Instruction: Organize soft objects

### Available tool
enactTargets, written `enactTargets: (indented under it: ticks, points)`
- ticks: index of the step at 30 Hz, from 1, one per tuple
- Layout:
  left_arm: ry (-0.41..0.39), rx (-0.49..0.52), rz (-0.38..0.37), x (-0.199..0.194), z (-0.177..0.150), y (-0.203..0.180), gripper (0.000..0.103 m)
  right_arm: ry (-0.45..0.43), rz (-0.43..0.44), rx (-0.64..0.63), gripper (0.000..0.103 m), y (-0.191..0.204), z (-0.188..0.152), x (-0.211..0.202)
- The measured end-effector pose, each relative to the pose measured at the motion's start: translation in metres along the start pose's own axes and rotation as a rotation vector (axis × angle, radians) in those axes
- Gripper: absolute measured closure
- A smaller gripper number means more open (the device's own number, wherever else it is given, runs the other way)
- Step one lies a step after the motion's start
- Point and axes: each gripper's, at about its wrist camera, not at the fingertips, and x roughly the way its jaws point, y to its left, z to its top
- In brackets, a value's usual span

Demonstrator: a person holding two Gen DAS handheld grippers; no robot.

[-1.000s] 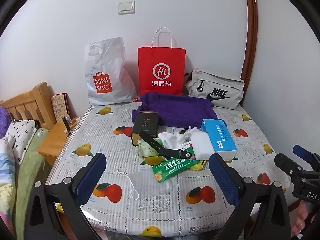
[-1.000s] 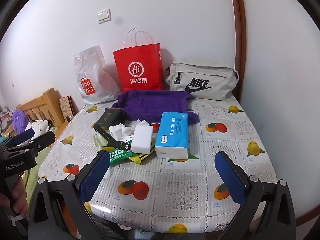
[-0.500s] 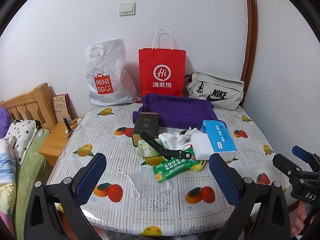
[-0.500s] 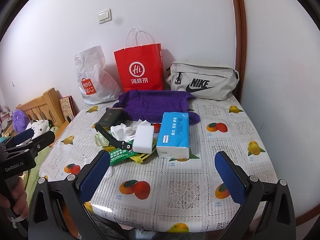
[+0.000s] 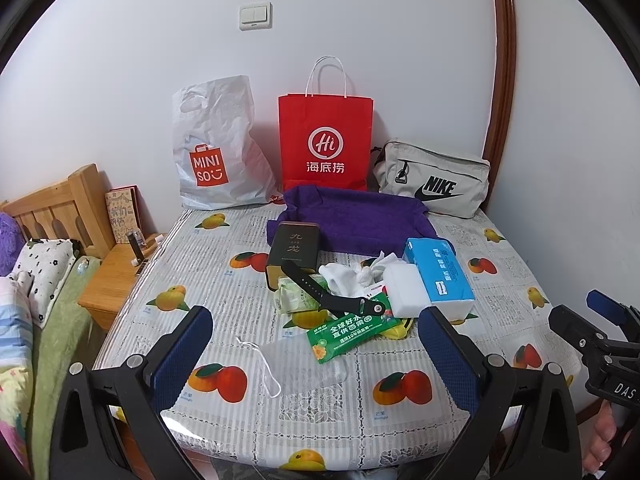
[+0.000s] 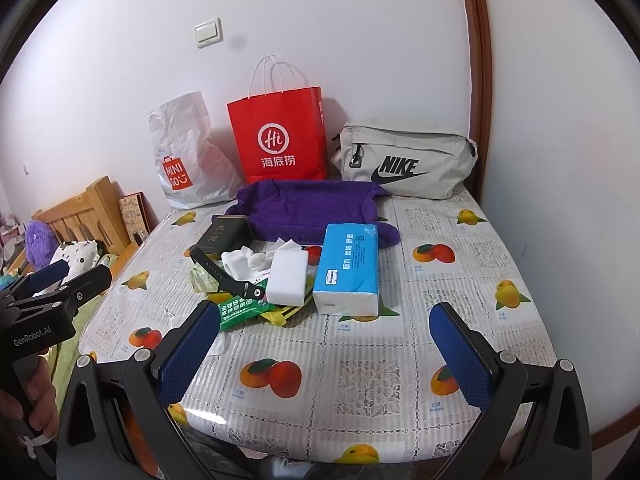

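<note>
A fuzzy purple towel (image 5: 352,220) lies crumpled at the table's (image 6: 440,280) far side; the blocky white sponge (image 6: 287,277) sits mid-table. Left gripper (image 5: 316,356) and right gripper (image 6: 332,348) hover level over the near edge, jaws spread wide, empty.

Both views have edged slightly nearer the table (image 5: 224,264).

Purple cloth (image 5: 360,220), red bag (image 5: 326,140), fruit-print tablecloth (image 5: 224,280), blue fingers (image 5: 182,356)
</note>
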Motion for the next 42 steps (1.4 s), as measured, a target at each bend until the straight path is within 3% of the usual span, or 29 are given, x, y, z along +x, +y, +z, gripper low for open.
enactTargets:
  ticks: [42]
  points:
    - [0.001,-0.004,0.007,-0.0001,-0.0044,0.0028,0.000,-0.012,-0.004,-0.014,0.000,0.0052,0.0002,-0.0037]
